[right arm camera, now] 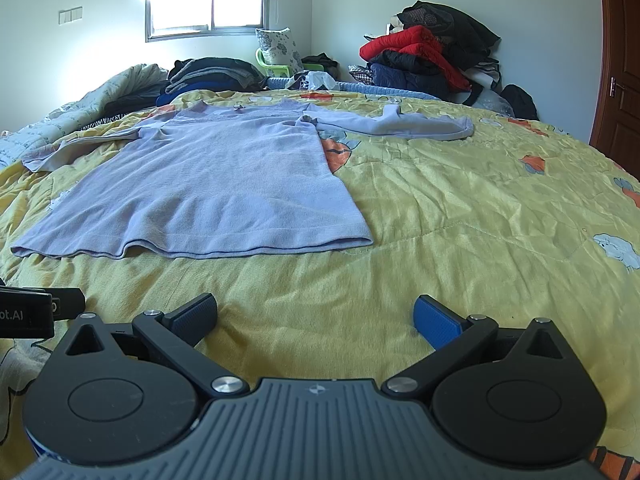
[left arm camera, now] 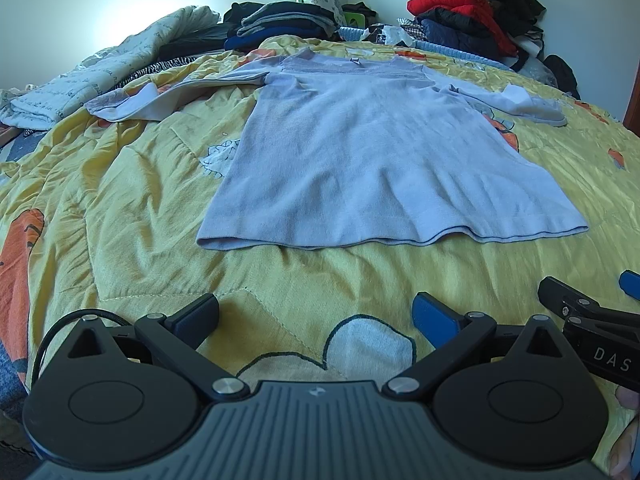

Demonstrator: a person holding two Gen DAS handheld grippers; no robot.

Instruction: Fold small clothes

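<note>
Shirt (left arm camera: 360,152) flat on quilt (left arm camera: 120,220), soft, limp knit; likely best pinched at far sleeve (right arm camera: 400,124). Left gripper (left arm camera: 316,320) and right gripper (right arm camera: 316,320) both spread, empty.

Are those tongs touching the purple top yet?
Apart. In both wrist views, bare yellow quilt lies between the open left tongs, the right tongs, and the hem of the purple top.
</note>
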